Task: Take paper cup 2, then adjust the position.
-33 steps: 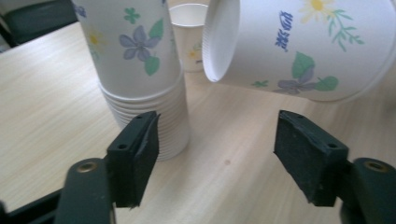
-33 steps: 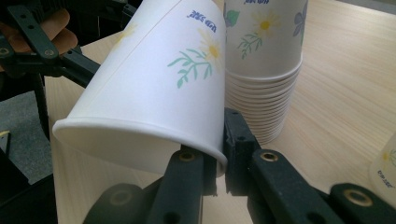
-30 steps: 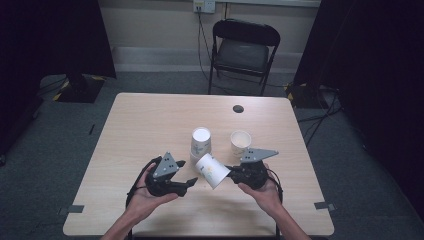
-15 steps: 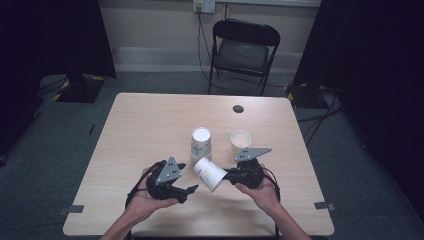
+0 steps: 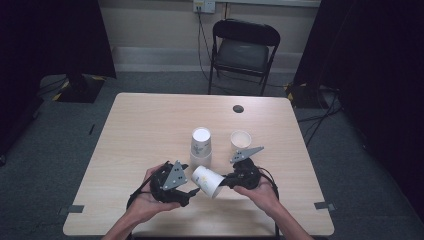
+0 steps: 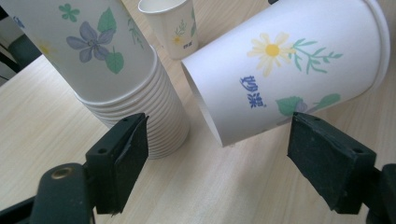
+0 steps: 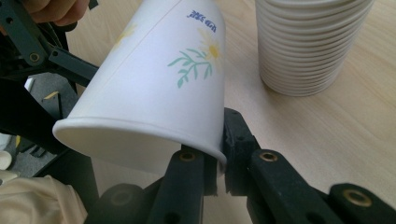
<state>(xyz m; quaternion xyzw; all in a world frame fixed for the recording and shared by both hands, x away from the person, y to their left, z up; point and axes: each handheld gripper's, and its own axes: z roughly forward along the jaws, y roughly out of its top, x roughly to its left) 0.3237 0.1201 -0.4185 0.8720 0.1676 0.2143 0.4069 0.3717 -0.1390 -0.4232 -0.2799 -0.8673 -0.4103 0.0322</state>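
Observation:
A white paper cup (image 5: 207, 181) with a flower print hangs tilted above the near part of the table, base toward the left. My right gripper (image 5: 223, 184) is shut on its rim, which sits pinched between the jaws (image 7: 215, 158). My left gripper (image 5: 192, 191) stands open at the cup's base; its jaws have just been opening. Its pads (image 6: 133, 147) flank the cup (image 6: 280, 70) without touching it. An upside-down stack of matching cups (image 5: 201, 145) stands just beyond, also seen close by (image 6: 116, 70) (image 7: 303, 42). A single upright cup (image 5: 240, 140) stands to the stack's right (image 6: 170, 23).
The light wooden table (image 5: 145, 125) has a small dark round disc (image 5: 238, 108) near its far edge. A black folding chair (image 5: 242, 50) stands behind the table. Dark curtains hang on both sides of the room.
The left gripper has slipped a little toward the near edge and its jaws stand wider. The cup stays tilted in the right gripper, which has hardly moved.

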